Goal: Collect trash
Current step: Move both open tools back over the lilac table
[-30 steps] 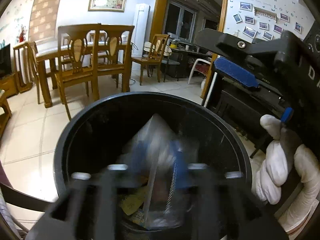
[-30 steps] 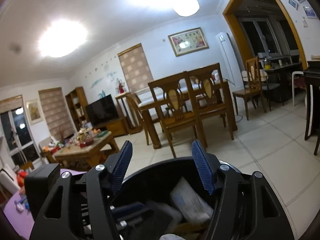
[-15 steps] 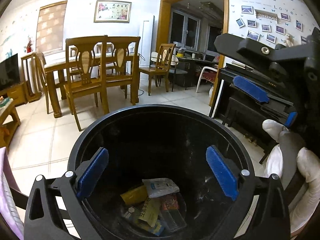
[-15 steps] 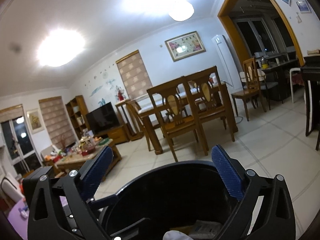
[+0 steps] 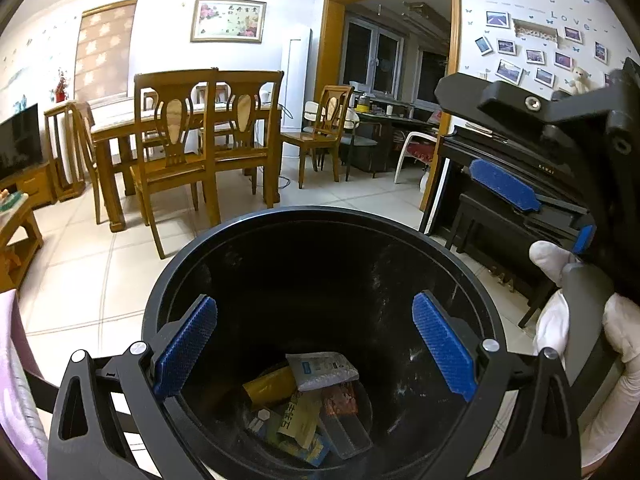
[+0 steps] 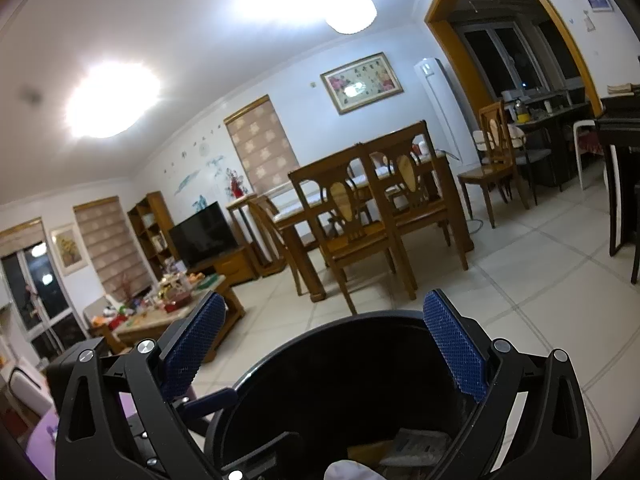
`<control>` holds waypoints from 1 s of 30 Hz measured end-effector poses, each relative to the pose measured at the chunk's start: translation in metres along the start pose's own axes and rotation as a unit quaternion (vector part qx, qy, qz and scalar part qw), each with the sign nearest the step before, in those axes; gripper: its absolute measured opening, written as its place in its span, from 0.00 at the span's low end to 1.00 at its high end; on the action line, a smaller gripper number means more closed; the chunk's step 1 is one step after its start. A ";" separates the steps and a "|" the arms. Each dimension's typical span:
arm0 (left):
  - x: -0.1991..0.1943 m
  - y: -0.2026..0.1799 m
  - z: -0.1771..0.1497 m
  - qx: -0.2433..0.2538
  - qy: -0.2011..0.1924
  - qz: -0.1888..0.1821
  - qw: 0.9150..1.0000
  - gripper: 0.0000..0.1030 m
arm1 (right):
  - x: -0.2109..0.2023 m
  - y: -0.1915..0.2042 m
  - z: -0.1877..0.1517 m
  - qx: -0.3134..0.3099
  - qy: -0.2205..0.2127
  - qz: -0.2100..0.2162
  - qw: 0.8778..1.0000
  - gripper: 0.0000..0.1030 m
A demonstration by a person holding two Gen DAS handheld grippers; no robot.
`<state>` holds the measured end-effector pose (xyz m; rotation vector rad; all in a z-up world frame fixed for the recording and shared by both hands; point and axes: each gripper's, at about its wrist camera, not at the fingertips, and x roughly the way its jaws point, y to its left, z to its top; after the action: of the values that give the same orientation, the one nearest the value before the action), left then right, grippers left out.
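The left tongs [image 5: 314, 344] are spread wide over the mouth of the black trash bin [image 5: 256, 226], and nothing is between their blue pads [image 5: 185, 350]. The right tongs [image 6: 324, 344] are spread wide too and also empty; in the left wrist view they come in at about 2 o'clock, carried by a hand in a white glove [image 5: 560, 320].

The trash lies at the bottom of the bin, toward 6 o'clock in the left wrist view: a white printed packet [image 5: 322, 369] on top, a yellow wrapper [image 5: 270, 385] just beside it at 9 o'clock, a red packet [image 5: 340, 400] under its lower edge, and a greenish printed sachet [image 5: 298, 420] below them. They touch and overlap in one small heap.

I judge all of these to be light and thin, soft film or paper that bends and crushes easily. Foil and plastic film are probably slippery, so a flat face gives little hold. If a piece must be taken again, a free edge or a corner that stands up from the heap seems the best place, with the pads closing across the thin side. Nothing here looks fragile. The bin itself looks like stiff plastic with a rolled rim, and the rim would be the natural place to hold it.

Behind the bin are a wooden dining table [image 5: 120, 128] with chairs [image 5: 172, 148] at 11 o'clock, and a dark piano [image 5: 520, 184] at 3 o'clock.
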<state>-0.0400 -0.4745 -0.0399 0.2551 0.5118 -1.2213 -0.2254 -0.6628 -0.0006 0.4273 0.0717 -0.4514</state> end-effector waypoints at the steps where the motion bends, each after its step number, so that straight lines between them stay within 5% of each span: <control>1: -0.002 0.000 0.000 0.000 0.001 0.003 1.000 0.95 | -0.001 0.001 0.000 0.000 0.000 0.001 1.000 0.95; 10: -0.036 0.008 0.004 -0.009 0.002 0.017 1.000 0.95 | -0.007 0.012 0.003 0.015 0.007 0.006 1.000 0.95; 20: -0.137 0.070 0.000 -0.076 -0.030 0.063 0.995 0.95 | -0.007 0.066 -0.001 0.014 0.018 0.065 0.998 0.95; 24: -0.193 0.123 -0.011 -0.115 -0.043 0.122 0.985 0.95 | -0.002 0.105 -0.007 0.009 0.028 0.113 0.993 0.95; 30: -0.266 0.197 -0.040 -0.174 -0.059 0.207 0.961 0.95 | 0.029 0.182 -0.029 -0.015 0.117 0.155 0.981 0.95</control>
<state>0.0695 -0.1711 0.0429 -0.0129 0.5288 -0.7193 -0.1185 -0.5146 0.0386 0.4522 0.2350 -0.0906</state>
